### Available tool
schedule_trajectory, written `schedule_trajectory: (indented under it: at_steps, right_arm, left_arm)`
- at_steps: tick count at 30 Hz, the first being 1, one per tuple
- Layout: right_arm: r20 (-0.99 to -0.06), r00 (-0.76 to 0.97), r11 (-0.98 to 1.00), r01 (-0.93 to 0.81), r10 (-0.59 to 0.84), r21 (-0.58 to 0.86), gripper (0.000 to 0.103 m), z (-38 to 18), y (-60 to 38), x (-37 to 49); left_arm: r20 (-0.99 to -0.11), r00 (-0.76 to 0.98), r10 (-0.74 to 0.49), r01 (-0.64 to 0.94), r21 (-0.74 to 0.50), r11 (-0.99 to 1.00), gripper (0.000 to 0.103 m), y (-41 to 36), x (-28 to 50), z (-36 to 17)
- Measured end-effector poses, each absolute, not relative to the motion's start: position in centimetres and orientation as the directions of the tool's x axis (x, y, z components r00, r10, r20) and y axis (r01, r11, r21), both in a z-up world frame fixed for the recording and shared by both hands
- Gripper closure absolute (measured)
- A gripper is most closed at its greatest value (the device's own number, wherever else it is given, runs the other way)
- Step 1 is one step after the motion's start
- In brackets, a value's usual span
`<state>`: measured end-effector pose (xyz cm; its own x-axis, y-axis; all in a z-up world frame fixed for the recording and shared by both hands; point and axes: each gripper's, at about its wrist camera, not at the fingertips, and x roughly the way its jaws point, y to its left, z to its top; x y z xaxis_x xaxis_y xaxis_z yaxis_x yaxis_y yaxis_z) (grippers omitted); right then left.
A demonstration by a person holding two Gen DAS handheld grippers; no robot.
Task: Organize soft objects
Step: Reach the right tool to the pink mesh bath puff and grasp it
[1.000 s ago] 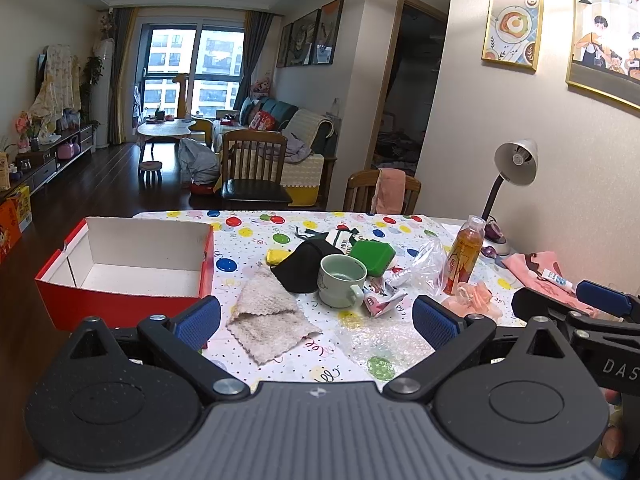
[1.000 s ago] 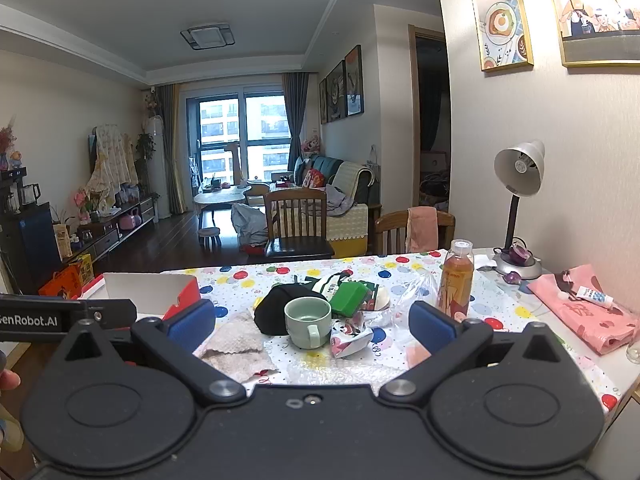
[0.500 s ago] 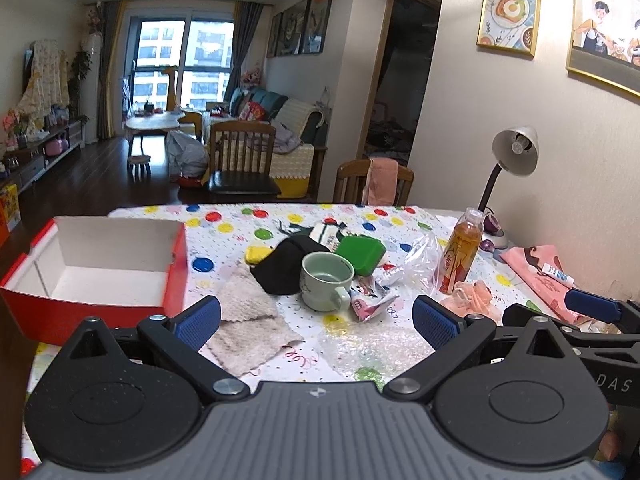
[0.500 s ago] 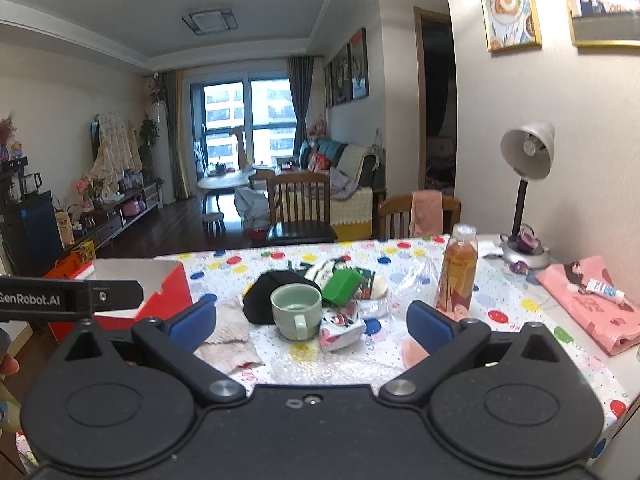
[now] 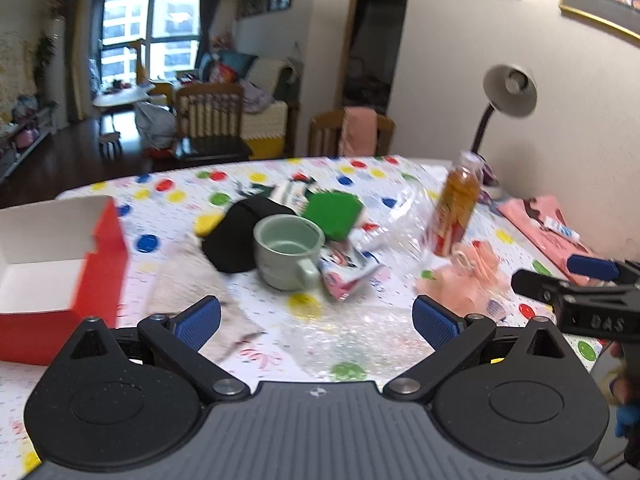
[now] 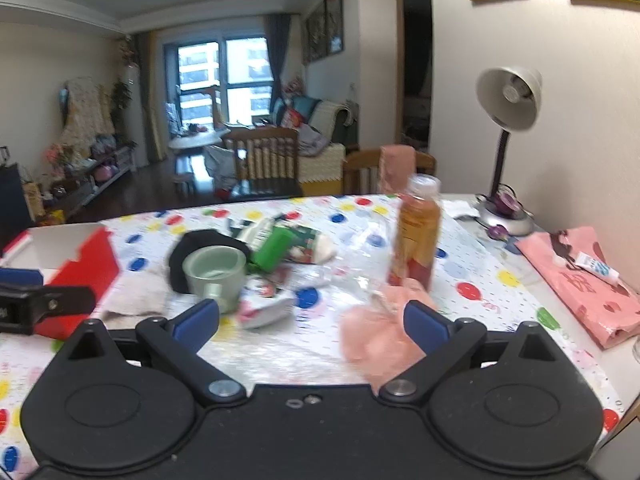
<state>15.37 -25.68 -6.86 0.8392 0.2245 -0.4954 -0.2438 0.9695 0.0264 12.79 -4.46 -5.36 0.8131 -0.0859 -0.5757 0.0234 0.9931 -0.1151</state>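
Observation:
A red box point(image 5: 100, 264) with a white inside stands open at the table's left; it also shows in the right wrist view point(image 6: 86, 264). A grey towel point(image 5: 188, 284) lies beside it. A black soft pouch point(image 5: 236, 236) sits behind a green mug point(image 5: 286, 252). A pink mesh puff point(image 6: 380, 332) lies near the juice bottle point(image 6: 416, 240). A clear bubble wrap sheet point(image 5: 356, 340) lies in front. My left gripper point(image 5: 316, 320) is open and empty above the sheet. My right gripper point(image 6: 312, 320) is open and empty, its right finger beside the puff.
A green block point(image 5: 332, 212), snack packets point(image 5: 344, 272), a clear plastic bag point(image 5: 400, 224) and a desk lamp point(image 6: 508, 120) stand on the dotted tablecloth point(image 6: 472, 292). A pink cloth with a tube point(image 6: 588, 280) lies at the right, by the wall. Chairs stand behind the table.
Both grippers have moved forward and lower over the table; the objects look larger. The right gripper has come close to the pink puff. Both stay open.

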Motion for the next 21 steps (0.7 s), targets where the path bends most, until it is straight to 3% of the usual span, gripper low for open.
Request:
schedule_trajectory:
  at_steps: [11, 21]
  right_arm:
    - [-0.546, 0.824, 0.982, -0.19, 0.149, -0.02, 0.004, -10.2, -29.3, 23.8]
    - [-0.658, 0.737, 0.974, -0.227, 0.158, -0.02, 0.004, -13.8, -30.5, 29.5]
  left_arm:
    - [-0.662, 0.727, -0.181, 0.128, -0.129, 0.983, 0.0, -8.9, 19.3, -9.5]
    - [-0.747, 0.627, -0.221, 0.179, -0.137, 0.974, 0.0, -11.9, 23.8, -13.6]
